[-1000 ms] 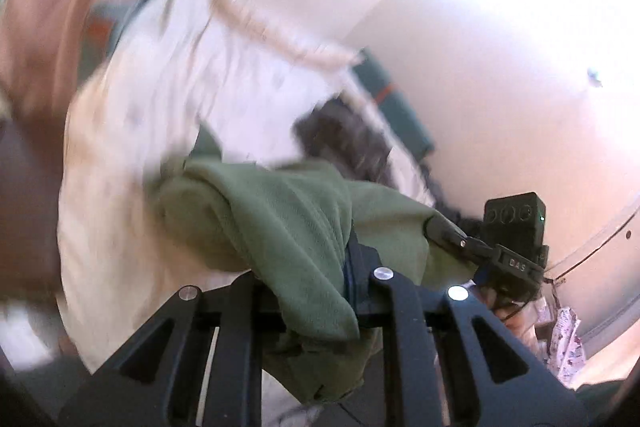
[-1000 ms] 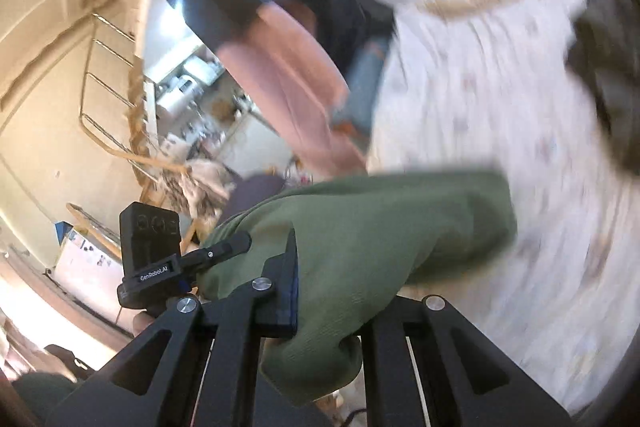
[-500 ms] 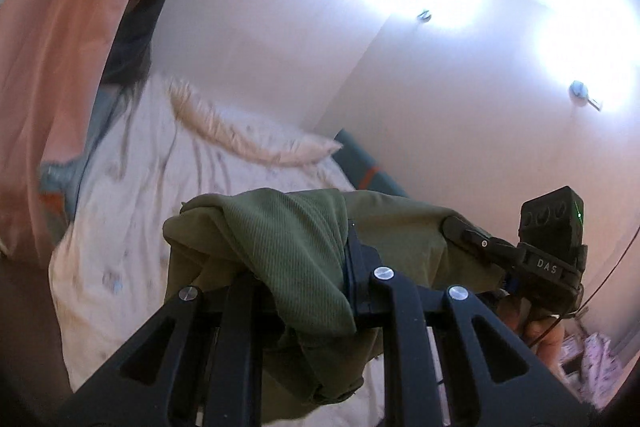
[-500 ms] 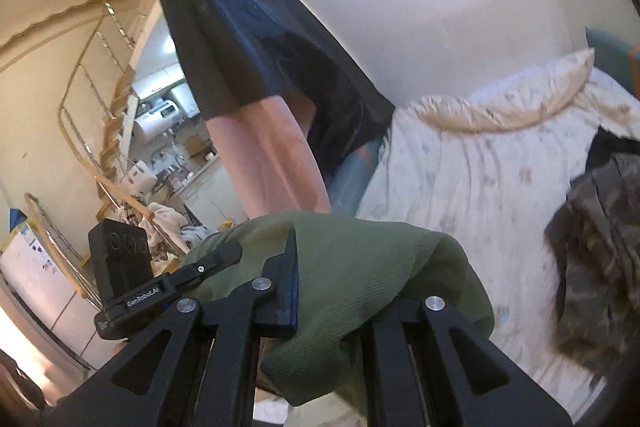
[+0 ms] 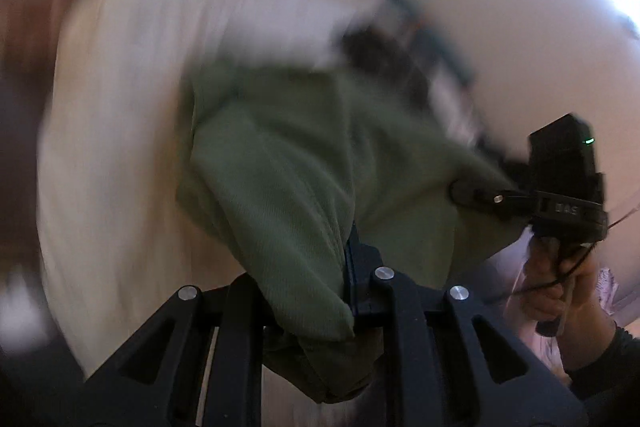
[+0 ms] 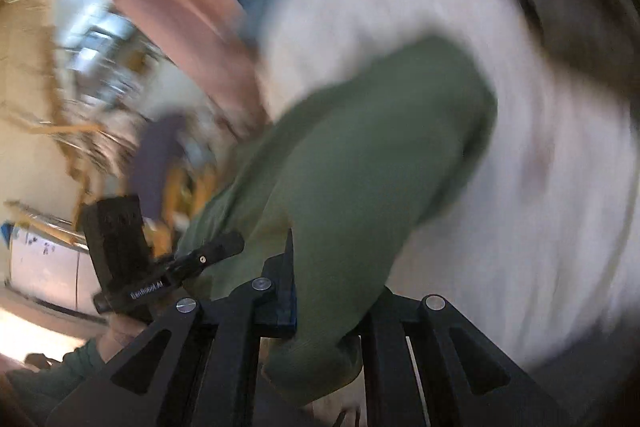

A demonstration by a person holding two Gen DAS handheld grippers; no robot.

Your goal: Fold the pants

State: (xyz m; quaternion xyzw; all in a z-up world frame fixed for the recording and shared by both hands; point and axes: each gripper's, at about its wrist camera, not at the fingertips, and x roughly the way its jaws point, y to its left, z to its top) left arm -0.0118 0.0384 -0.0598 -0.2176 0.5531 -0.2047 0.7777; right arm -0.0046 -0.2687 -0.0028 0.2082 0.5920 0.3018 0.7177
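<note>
Green pants – ribbed matt cloth, bedsheet – soft pale fabric

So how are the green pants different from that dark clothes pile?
The green pants are plain olive and held up off the bed, clamped by both grippers. The dark pile looks mottled grey-brown and lies loose on the white bed, untouched. Both are soft, crumpled cloth.
</note>
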